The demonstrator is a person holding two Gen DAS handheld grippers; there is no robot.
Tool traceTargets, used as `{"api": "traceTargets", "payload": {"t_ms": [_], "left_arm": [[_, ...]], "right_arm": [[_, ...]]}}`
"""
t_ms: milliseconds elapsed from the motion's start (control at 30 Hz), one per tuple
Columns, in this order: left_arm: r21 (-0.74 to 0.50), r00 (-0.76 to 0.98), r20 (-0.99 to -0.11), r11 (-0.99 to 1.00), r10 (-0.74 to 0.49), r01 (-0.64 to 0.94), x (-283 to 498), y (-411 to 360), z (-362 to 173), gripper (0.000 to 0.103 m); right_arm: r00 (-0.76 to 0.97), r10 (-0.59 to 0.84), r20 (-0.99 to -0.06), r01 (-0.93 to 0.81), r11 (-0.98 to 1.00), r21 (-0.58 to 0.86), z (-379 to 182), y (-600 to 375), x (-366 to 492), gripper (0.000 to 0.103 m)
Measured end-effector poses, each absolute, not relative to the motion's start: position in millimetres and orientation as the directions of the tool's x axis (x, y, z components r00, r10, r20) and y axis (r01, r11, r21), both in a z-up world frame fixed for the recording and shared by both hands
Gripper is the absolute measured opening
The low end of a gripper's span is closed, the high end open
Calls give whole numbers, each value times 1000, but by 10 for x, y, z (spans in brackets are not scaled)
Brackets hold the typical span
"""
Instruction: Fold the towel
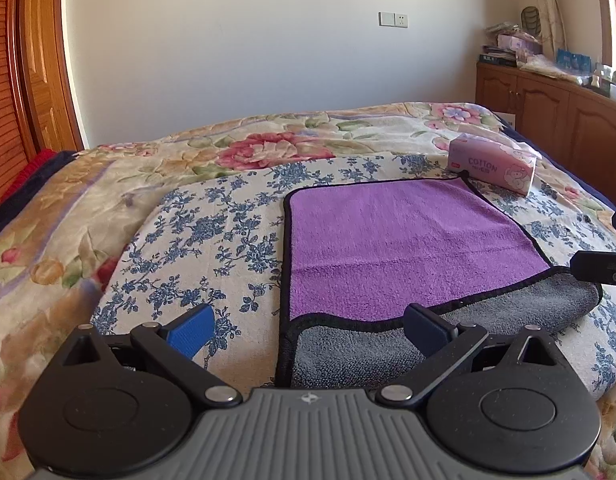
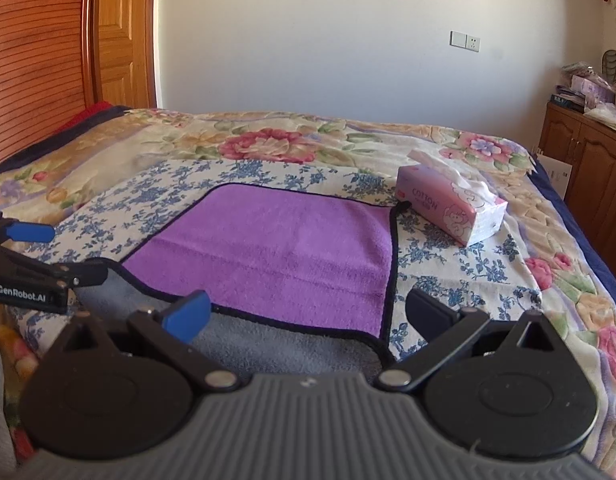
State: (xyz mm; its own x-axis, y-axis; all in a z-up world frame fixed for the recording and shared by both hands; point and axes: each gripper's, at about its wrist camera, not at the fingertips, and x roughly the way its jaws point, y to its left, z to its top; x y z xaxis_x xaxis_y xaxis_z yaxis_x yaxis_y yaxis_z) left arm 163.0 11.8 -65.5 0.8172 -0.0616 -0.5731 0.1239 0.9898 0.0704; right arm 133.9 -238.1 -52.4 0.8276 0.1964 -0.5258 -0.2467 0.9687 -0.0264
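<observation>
Both claws hang released: my left gripper (image 1: 309, 330) has its fingers spread wide over the near left corner of the towel (image 1: 387, 248), and my right gripper (image 2: 308, 314) is spread the same way over the near right corner, holding nothing. I see the towel lying on the blue-flowered cloth (image 1: 212, 232) on the bed (image 1: 68, 208), folded over with the purple side on top and a strip of grey showing along the near edge. Just beyond its far right corner sits a pink tissue box (image 2: 451, 210).
</observation>
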Motion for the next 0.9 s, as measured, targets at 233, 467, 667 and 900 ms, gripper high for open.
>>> {"api": "traceTargets", "payload": {"t_ms": [233,467,667,900], "left_arm": [[49,794,-602,989,-82,140,1741,150,-737,94],[13,770,-629,989,-106,147,1832,181,-798,84],[-21,742,-659,990,-120,141,1894,224,-871,72],[-93,706,-692,988,-151,119,1953,306,-940,55]], "right_arm": [[784,205,-586,-254,967,-1,-653,-2398,1478,103],[754,202,-625,-241,970,24,-740,-2457,1563,103],[735,194,-650,-218,975,45,-805,-2533,1672,103],[705,203,-680,-201,976,84,-888,-2625,1789,103]]}}
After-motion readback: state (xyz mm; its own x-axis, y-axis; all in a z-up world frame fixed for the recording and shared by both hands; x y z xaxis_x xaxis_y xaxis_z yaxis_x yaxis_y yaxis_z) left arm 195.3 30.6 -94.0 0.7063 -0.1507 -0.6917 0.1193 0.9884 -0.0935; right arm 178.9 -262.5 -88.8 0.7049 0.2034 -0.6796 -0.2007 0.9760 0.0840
